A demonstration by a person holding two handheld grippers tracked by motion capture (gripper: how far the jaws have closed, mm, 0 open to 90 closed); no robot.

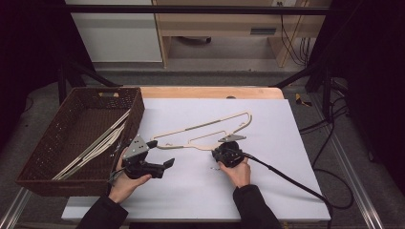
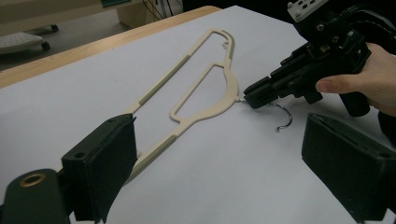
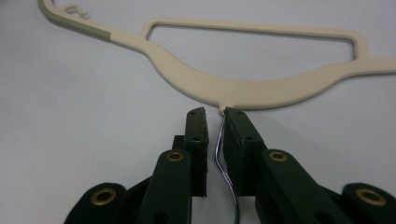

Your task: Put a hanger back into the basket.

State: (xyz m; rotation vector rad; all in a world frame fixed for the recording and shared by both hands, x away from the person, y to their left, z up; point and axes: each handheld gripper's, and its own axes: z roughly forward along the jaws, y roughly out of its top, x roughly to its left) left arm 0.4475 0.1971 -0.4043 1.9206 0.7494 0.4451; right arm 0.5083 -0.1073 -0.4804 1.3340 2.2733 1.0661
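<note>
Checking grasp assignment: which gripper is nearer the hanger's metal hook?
Right. The right gripper has its fingers around the metal hook at the hanger neck; the left gripper is off to the side, apart.

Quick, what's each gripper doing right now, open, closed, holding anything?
Left gripper: open, holding nothing.
Right gripper: nearly closed around the hanger hook, which touches one jaw; a small gap remains at the other.
</note>
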